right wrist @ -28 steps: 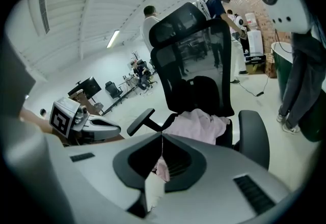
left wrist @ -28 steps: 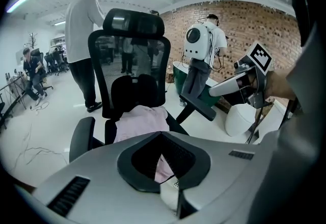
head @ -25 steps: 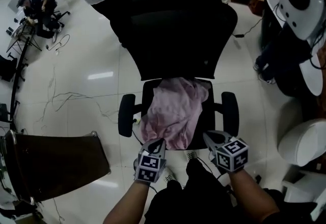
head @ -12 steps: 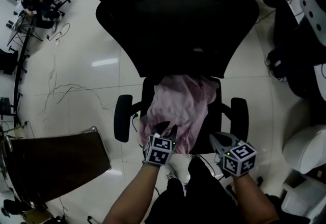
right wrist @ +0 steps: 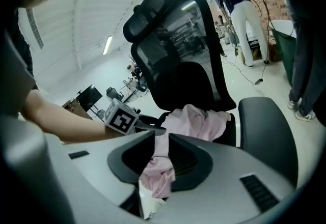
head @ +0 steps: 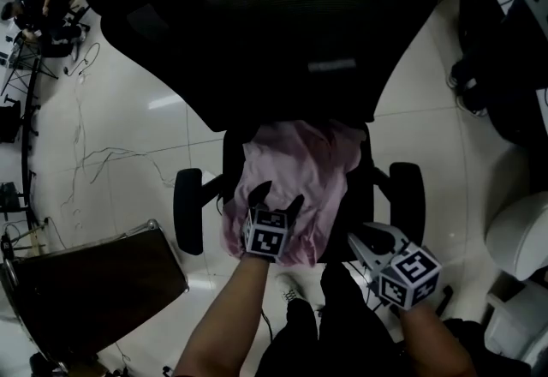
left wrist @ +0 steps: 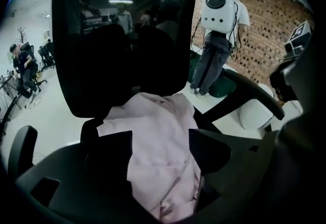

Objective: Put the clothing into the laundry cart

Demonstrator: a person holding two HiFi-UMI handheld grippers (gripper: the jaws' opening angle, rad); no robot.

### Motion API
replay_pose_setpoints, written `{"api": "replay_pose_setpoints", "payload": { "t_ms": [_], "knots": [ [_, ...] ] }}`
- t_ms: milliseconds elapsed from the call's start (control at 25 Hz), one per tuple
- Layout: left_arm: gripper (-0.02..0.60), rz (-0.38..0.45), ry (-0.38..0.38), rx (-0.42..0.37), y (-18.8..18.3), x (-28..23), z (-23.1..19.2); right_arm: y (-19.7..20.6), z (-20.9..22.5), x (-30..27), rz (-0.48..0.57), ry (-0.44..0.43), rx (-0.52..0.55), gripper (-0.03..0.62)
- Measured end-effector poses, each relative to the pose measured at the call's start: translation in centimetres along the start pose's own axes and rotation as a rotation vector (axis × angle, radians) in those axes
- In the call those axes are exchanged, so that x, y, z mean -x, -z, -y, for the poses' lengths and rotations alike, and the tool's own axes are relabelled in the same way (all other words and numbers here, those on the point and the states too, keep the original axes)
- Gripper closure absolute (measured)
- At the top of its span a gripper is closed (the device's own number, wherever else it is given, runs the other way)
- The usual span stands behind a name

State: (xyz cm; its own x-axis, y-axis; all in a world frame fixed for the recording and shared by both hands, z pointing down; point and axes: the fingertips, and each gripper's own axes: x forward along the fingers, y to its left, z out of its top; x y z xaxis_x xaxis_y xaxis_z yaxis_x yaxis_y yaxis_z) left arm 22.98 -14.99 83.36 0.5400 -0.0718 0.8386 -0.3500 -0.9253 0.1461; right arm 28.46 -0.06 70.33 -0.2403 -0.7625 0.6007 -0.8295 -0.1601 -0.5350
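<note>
Now my left gripper [head: 277, 195] fingers are opening astride the pink garment [head: 295, 165] on the black chair [head: 257, 41]; my right gripper [head: 364, 240] fingers are opening too, the garment's near hem between them.

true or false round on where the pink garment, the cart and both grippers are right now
1. The pink garment lies on the seat of the black office chair. True.
2. The garment is already in the laundry cart. False: it is all on the chair, and the cart stands apart on the floor to the left.
3. The left gripper is over the garment. True; its jaws are opening, with pink cloth between them.
4. The right gripper is up at the backrest. False: it is low at the seat's front right, jaws opening, with the garment's hanging edge showing between them.
5. The floor is dark carpet. False: pale glossy tiles.
</note>
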Motion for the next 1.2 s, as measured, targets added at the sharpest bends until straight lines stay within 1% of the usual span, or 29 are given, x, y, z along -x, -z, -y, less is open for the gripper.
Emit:
{"api": "replay_pose_setpoints", "payload": {
  "t_ms": [80, 200, 240, 280, 440, 560, 680, 800, 1040, 1200],
  "knots": [
    [0.222, -0.031, -0.008, -0.043, -0.2, -1.7, -0.5, 0.3, 0.2, -0.2, -0.001, 0.000, -0.002, 0.482],
    [0.222, -0.046, -0.003, -0.113, -1.2, -4.4, -1.0, 0.9, 0.4, -0.6, 0.000, -0.007, -0.001, 0.483],
    [0.222, -0.051, -0.001, -0.121, -1.4, -5.2, -1.2, 1.1, 0.4, -0.7, -0.004, -0.010, 0.004, 0.484],
    [0.206, -0.057, 0.000, -0.126, -1.5, -5.8, -1.3, 1.4, 0.4, -0.7, -0.009, -0.011, 0.008, 0.484],
    [0.206, -0.085, 0.011, -0.148, -1.6, -8.0, -1.4, 2.1, 1.0, -0.9, -0.015, -0.008, -0.001, 0.484],
    [0.206, -0.116, 0.023, -0.166, -1.3, -9.1, -1.2, 2.0, 1.6, -1.5, -0.002, 0.007, -0.017, 0.484],
    [0.206, -0.139, 0.024, -0.169, -0.7, -10.4, -1.3, 1.8, 2.7, -2.8, -0.001, 0.037, -0.024, 0.484],
    [0.206, -0.161, 0.020, -0.151, -0.1, -11.5, -1.6, 1.6, 3.7, -4.2, -0.020, 0.055, -0.027, 0.484],
    [0.206, -0.206, 0.023, -0.113, 0.9, -13.8, -1.3, 1.5, 4.3, -5.6, -0.031, 0.053, -0.044, 0.484],
    [0.207, -0.211, 0.022, -0.111, 1.4, -14.7, -1.3, 1.5, 4.1, -5.6, -0.025, 0.048, -0.049, 0.484]
  ]
}}
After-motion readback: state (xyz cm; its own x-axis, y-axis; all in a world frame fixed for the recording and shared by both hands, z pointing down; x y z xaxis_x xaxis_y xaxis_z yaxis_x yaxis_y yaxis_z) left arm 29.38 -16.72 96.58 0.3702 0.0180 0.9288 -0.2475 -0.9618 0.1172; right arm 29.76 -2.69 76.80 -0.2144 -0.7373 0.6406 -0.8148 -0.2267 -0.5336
